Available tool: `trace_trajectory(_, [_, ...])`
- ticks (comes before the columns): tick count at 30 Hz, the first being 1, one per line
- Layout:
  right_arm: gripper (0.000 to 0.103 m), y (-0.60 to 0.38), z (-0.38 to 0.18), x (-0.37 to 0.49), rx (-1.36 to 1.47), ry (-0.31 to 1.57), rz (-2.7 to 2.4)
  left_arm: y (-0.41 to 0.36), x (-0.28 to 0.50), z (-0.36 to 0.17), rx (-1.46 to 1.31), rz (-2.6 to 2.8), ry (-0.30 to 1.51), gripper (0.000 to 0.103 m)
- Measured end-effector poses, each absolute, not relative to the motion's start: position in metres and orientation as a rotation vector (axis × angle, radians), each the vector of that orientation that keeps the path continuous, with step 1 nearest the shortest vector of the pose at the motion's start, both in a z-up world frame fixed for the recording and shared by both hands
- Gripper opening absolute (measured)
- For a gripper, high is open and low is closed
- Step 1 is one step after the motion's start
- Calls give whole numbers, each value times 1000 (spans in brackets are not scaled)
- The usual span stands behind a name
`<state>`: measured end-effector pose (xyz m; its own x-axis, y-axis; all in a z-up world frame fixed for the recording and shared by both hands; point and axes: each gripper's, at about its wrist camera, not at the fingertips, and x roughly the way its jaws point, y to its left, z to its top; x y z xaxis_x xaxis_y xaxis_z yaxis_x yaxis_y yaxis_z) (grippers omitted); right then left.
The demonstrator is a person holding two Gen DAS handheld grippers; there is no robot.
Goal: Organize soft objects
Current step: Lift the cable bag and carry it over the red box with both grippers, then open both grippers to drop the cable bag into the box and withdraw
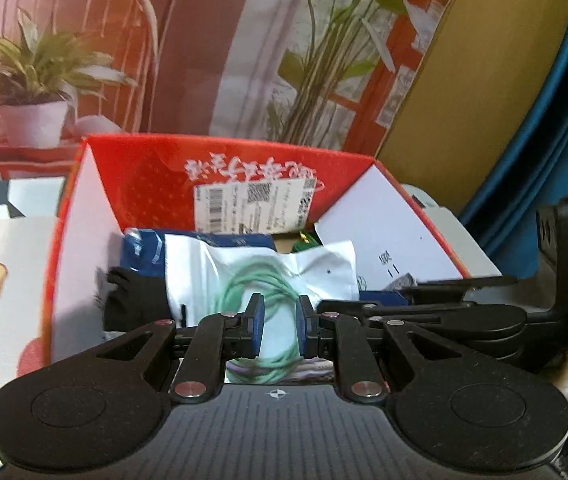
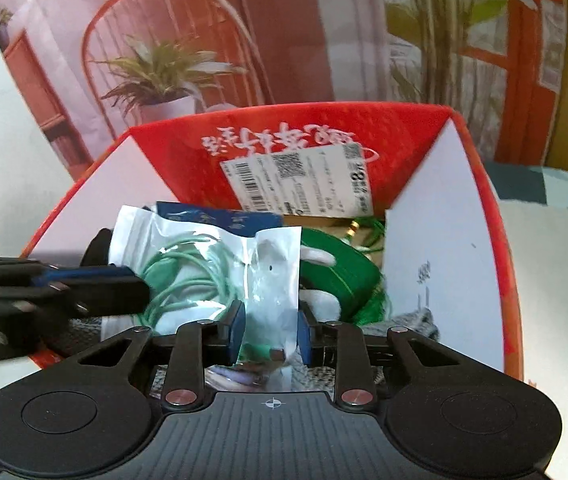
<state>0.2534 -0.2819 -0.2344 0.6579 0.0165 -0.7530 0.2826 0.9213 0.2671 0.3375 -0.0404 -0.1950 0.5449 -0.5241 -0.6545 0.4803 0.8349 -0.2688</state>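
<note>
Backdrop behind everything is a big printed poster (image 1: 211, 52) with a chair and potted plants, and the red cardboard box (image 1: 243, 176) sits open straight ahead of both grippers, stuffed with soft stuff. Both point down into it. The left gripper (image 1: 279, 330) is nearly closed, its pads either side of the green cord inside the clear plastic bag (image 1: 259, 272); can't tell if it's really pinching. The right gripper (image 2: 269, 334) is gripping that bag's near edge, with a green bundle (image 2: 336, 264) just beyond.
</note>
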Motion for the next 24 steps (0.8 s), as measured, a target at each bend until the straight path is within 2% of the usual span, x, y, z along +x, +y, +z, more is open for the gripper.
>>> trace_trajectory(6, [32, -275, -213, 224, 348, 749, -182, -22, 309, -169, -16, -556, 724, 20])
trace_trajectory(11, [39, -261, -187, 184, 306, 620, -173, 0, 269, -156, -9, -512, 666, 43])
trace_trajectory(14, [48, -249, -178, 159, 285, 563, -163, 9, 242, -156, 0, -498, 654, 47])
trace_trajectory(16, [58, -240, -176, 143, 268, 535, -162, 13, 226, -160, 9, -494, 657, 51])
trace_trajectory(20, [60, -225, -181, 114, 253, 518, -148, 18, 198, -182, 35, -494, 696, 52])
trace_trajectory(24, [60, -210, -203, 93, 235, 583, -140, 25, 181, -210, 28, -478, 763, 52])
